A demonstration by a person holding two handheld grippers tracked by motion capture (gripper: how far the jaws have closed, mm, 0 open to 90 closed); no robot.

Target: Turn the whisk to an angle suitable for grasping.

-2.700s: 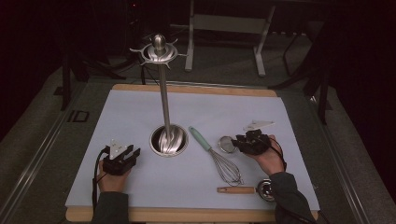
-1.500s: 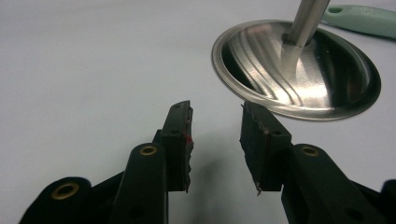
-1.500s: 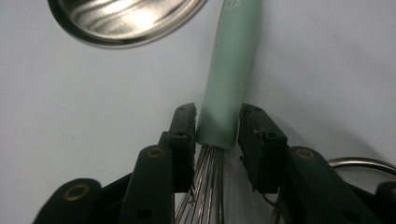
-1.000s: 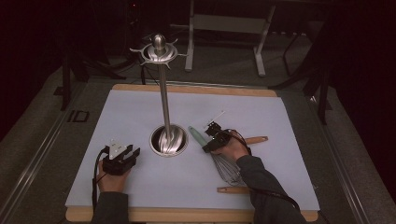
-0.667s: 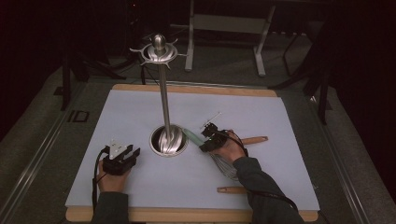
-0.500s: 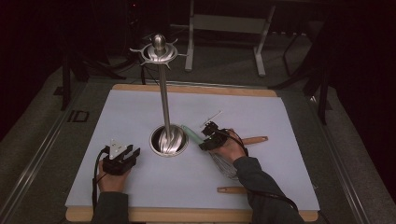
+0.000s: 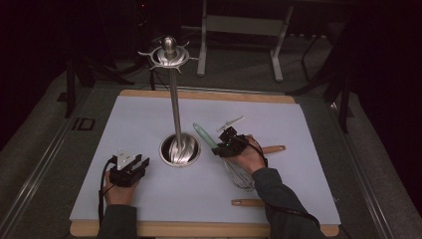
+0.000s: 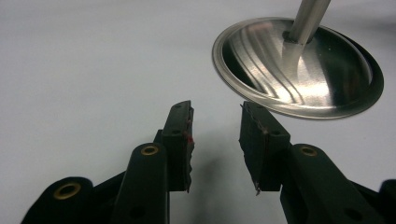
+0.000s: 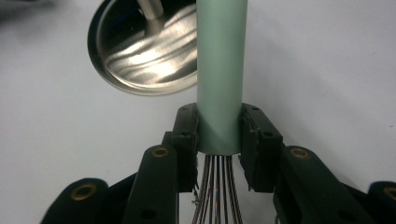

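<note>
A: High view first: why is the right gripper (image 7: 222, 144) sitting just right of the stand (image 7: 174, 107)?

B: It is gripping the whisk (image 7: 225, 155) by its pale green handle, at the end where the wires begin. The handle is pointing to the far left, towards the stand's round base, and the wire head is trailing near the hand. My guess is the whisk is heading for one of the hooks at the stand's top. The left gripper (image 7: 130, 163) is waiting near the left of the base, out of the way. Two wooden-handled utensils (image 7: 248, 202) are lying to the right.

A: Left gripper view?

B: Its jaws are standing spread with nothing between them, just above the mat (image 8: 93, 60), with the base of the stand (image 8: 299, 70) beyond on the right.

A: Right gripper view?

B: The pads are pinching the whisk (image 9: 219, 79) handle from both sides, wires running back under the camera, so the grip is squared for lifting.

A: And compared with earlier?

B: The whisk was lying flat, and the right hand was resting farther right. The jaws have just been closing on the handle, and its tip is now lifting.
</note>
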